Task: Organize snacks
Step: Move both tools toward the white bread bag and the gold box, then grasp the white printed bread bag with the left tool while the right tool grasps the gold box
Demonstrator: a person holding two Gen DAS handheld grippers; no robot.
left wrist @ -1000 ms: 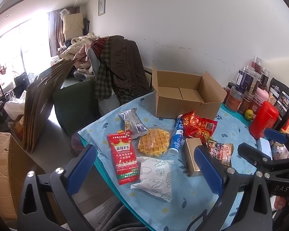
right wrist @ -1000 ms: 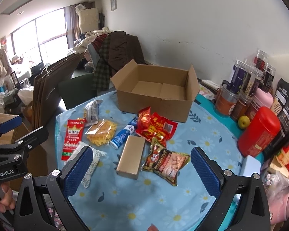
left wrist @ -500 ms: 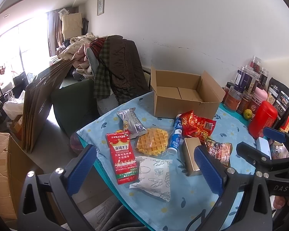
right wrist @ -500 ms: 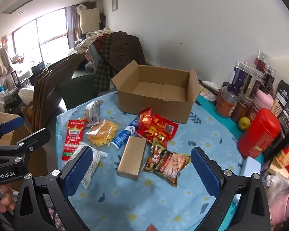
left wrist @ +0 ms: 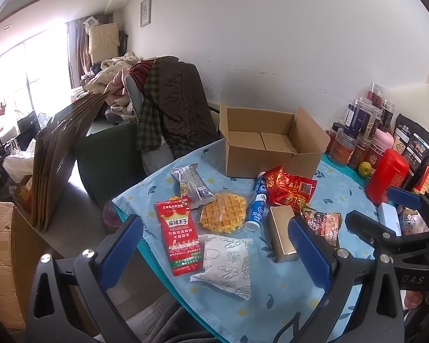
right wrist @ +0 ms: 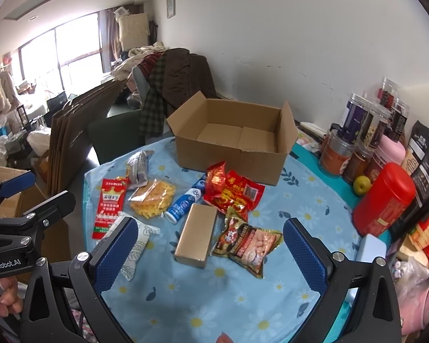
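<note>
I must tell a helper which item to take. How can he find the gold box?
Start at the open cardboard box on the blue cloth. Nearer the camera lies the gold box, between a blue bottle and a peanut packet. It alone is plain and stiff.

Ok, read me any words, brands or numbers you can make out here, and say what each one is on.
"GenRobot.AI": left gripper body.
"DAS": right gripper body.
"麻辣王子": red snack packet.
Small print below it: too small.
Blue and white bottle, red foil bag, peanut bag, black pouches, jars: print blurred, unreadable.
</note>
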